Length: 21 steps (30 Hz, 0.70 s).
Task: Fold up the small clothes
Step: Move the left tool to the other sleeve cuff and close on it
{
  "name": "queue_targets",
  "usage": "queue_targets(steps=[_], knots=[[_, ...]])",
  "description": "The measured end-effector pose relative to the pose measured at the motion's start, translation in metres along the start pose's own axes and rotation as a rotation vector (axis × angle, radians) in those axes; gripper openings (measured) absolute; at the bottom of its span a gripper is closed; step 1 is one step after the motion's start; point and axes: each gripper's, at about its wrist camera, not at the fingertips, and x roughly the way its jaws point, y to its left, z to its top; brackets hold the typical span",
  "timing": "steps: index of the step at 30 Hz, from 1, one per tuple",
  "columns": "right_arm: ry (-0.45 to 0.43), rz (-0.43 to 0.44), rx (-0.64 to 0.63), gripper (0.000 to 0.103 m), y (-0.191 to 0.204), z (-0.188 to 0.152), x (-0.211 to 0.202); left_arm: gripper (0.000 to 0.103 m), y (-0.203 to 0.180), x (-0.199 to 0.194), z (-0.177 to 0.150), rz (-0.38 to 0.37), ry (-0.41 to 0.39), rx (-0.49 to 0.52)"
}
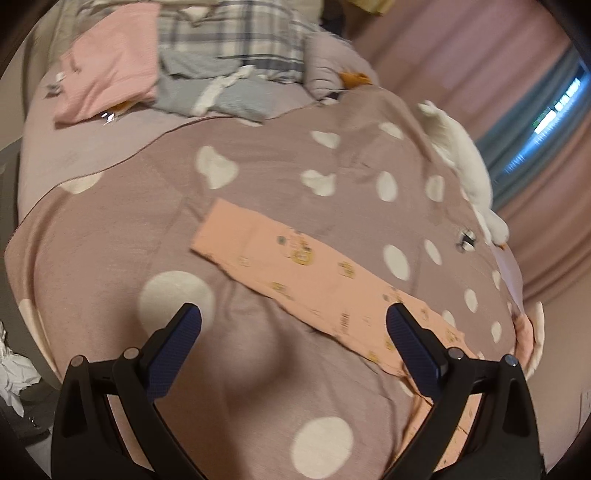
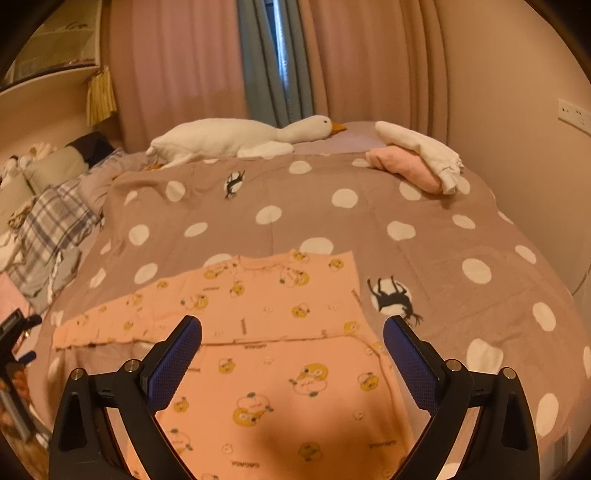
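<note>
From the left wrist camera, the left gripper hangs over the bed with its jaws spread wide and nothing between the blue pads. Below it lies a mauve bedspread with white dots. The peach garment, printed with small yellow figures, lies flat on the bedspread as a long strip running from the middle of the bed toward the lower right, passing under the right-hand finger; whether that finger touches the cloth is hard to say, since the picture is blurred. At the far end of the bed are a pink folded cloth, a grey garment beside it, and a plaid blanket behind them. A white plush goose lies along the right edge of the bed, with pink curtains beyond.

From the right wrist camera, the right gripper is likewise wide open and holds nothing. The peach garment lies directly below and ahead of it, spread flat on the dotted bedspread, one sleeve stretched out to the left and a fold line crossing the cloth just past the fingertips. The plush goose lies across the far edge of the bed. To its right, a white folded piece rests on a pink one. The plaid blanket is bunched at the left. Pink curtains hang behind, with a blue curtain between them.
</note>
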Motion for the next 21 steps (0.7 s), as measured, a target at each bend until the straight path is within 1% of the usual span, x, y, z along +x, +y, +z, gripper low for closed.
queue_targets(steps=[3,6,9,11,12,14,17,18,21], knots=[[0.002,0.015,0.013,0.098,-0.001,-0.005,-0.004,0.099,0.017,0.007,0.006,0.027,-0.004,-0.035],[0.011,0.022,0.034,0.098,-0.004,-0.007,-0.004,0.094,0.03,0.017,0.011,0.039,0.0,-0.065],[0.016,0.008,0.042,0.098,-0.004,-0.008,-0.004,0.086,0.042,0.031,0.015,0.047,0.017,-0.101],[0.017,0.005,0.046,0.098,-0.005,-0.009,-0.004,0.078,0.047,0.04,0.017,0.043,0.02,-0.119],[0.018,0.005,0.047,0.098,-0.005,-0.01,-0.004,0.076,0.048,0.045,0.018,0.038,0.023,-0.128],[0.023,0.003,0.051,0.098,-0.005,-0.01,-0.003,0.068,0.051,0.057,0.021,0.031,0.044,-0.153],[0.028,0.003,0.054,0.098,-0.004,-0.011,-0.002,0.06,0.057,0.073,0.023,0.022,0.068,-0.19],[0.029,0.003,0.053,0.098,-0.004,-0.011,-0.002,0.059,0.058,0.077,0.023,0.021,0.074,-0.201],[0.037,-0.003,0.052,0.098,-0.005,-0.01,0.001,0.051,0.06,0.084,0.025,0.016,0.053,-0.22]])
